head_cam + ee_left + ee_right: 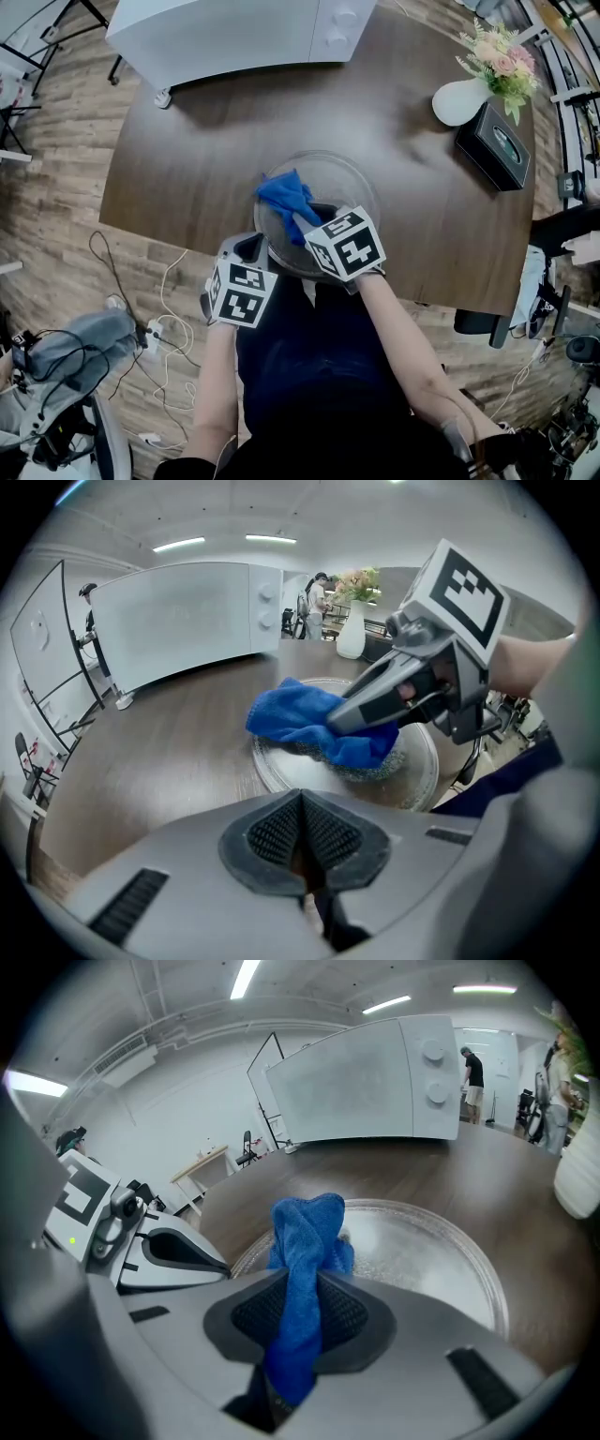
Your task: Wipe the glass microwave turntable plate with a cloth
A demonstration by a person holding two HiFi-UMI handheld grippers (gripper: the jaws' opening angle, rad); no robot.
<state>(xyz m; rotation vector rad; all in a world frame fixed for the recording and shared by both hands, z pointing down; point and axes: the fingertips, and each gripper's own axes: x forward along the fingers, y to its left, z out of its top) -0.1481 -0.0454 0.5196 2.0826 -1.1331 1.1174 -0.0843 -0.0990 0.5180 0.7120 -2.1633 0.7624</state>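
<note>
Head view: glass plate (pixel 352 183) lies flat on the desk (pixel 187 150), near the front edge, w/ the microwave (pixel 234 33) well behind it. Right gripper (pixel 305 225) reaches over the near rim and presses the blue cloth (pixel 286 197) onto the near-left part of the glass. Left gripper (pixel 251 251) sits just beside the near-left rim; can't tell from here if it touches.

Left gripper view: jaws are together, nothing visible btwn them. Ahead, the cloth is bunched on the plate under the right gripper's tip. The glass to the right of it is bare.

Right gripper view: jaws are clamped on a twisted fold of cloth that stands up btwn the pads, w/ the rest draped down onto the glass. The plate spreads out ahead and to the right, uncovered.

Progress, as a judgement: wiping is under way, not finished. The cloth covers only a small patch and most of the surface, esp. the far and right side, probably needs passes. No view shows which parts are already clean.
</note>
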